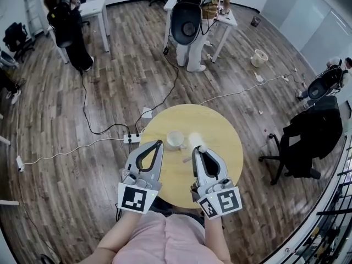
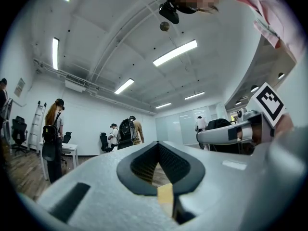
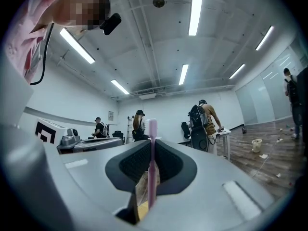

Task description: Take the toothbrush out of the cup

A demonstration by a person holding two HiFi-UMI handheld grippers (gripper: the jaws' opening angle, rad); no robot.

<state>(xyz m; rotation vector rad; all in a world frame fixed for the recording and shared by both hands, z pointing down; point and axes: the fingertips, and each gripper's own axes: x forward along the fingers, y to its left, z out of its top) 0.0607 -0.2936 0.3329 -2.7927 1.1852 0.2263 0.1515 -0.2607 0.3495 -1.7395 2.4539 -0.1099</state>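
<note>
**Head view.** Noted on the round pale wooden table (image 1: 220, 131): a white handled ceramic cup (image 1: 175, 139), standing upright. Found just left of the cup: the left gripper (image 1: 158, 143), tips level with the cup's side, no contact discernible. Found just right of the cup: the right gripper (image 1: 200, 149), tips clear of the rim and pointing past it. Too small here to make out anything between its tips.

**Left gripper view.** Jaws brought together at the far tips. Black ribbed pads (image 2: 180, 165) bowed outward round an open teardrop-shaped gap. Nothing gripped; only floor and table surface seen through the gap.

**Right gripper view.** Jaws clamped on a slim pale pink plastic toothbrush (image 3: 152, 167). Held upright in the pinch, top end standing proud above the tips, lower end running down between the pads. Out of the cup, carried in the gripper to the cup's right.
</note>
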